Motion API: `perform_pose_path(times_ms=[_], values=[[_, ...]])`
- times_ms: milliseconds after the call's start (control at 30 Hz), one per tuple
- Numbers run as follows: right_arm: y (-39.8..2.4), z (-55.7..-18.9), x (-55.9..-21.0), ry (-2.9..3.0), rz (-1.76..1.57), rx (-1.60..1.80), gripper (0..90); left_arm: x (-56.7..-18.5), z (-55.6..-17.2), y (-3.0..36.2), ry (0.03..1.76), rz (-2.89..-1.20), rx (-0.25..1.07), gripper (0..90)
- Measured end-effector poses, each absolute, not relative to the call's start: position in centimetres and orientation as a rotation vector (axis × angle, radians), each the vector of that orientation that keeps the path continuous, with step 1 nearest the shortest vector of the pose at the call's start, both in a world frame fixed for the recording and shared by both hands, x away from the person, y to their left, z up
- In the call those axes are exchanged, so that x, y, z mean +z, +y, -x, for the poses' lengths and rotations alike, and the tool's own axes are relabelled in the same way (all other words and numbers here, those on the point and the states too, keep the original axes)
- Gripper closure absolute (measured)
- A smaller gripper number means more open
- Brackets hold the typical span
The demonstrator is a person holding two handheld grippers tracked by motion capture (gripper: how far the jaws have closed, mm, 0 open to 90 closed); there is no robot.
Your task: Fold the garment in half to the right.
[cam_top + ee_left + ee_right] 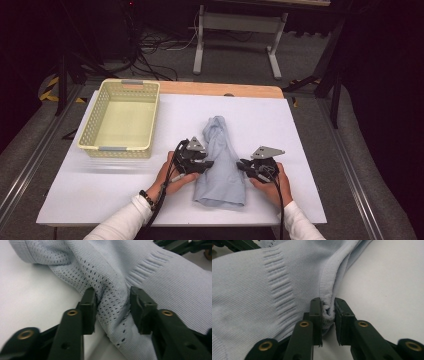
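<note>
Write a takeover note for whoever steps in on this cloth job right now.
Left tool: shut on a bunched fold of the pale blue garment, at its left edge.
Right tool: shut on the ribbed hem at its right edge.
Garment lies crumpled on the white table, between both hands.
Yellow basket sits far left, with nothing inside.
Done: both edges gripped.
Left: probably lift, fold or straighten, then perhaps move it to the basket.

Pale blue ribbed garment [220,160], cream perforated basket [145,122].
</note>
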State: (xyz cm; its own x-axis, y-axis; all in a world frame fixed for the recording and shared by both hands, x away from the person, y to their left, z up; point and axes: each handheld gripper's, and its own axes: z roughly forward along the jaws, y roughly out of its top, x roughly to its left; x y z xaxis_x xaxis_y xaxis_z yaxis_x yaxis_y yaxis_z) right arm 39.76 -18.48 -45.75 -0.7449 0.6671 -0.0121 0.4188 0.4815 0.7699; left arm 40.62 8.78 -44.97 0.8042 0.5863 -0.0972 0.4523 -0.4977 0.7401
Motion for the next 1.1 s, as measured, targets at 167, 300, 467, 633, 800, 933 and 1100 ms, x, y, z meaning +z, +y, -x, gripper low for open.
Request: perform_pose_path(times_ms=[167,300,467,633,800,933,1100], values=[[-18.3,-39.4,-45.7,2.401,-0.879,1.101,80.5,-44.5,-39.9,8.8,0.725,-2.204,0.257,73.2],[-18.3,-39.0,-45.4,2.372,-0.872,1.092,76.4,-44.1,-39.5,9.3,0.696,-2.212,0.266,76.7],[-18.2,-37.5,-44.0,2.309,-0.823,1.095,65.1,-43.5,-38.4,9.9,0.693,-2.22,0.27,77.2],[-18.3,-35.2,-43.1,2.28,-0.761,1.212,71.1,-43.2,-37.5,9.9,0.666,-2.248,0.309,76.7],[-18.1,-33.0,-43.6,2.352,-0.737,1.249,75.4,-43.3,-37.7,10.0,0.673,-2.247,0.308,73.4],[-17.6,-32.0,-45.0,2.403,-0.771,1.184,59.5,-42.4,-37.5,10.2,0.694,-2.237,0.353,63.7],[-17.0,-32.1,-45.7,2.458,-0.724,1.104,57.1,-40.8,-37.5,11.2,0.749,-2.139,0.462,57.9]])
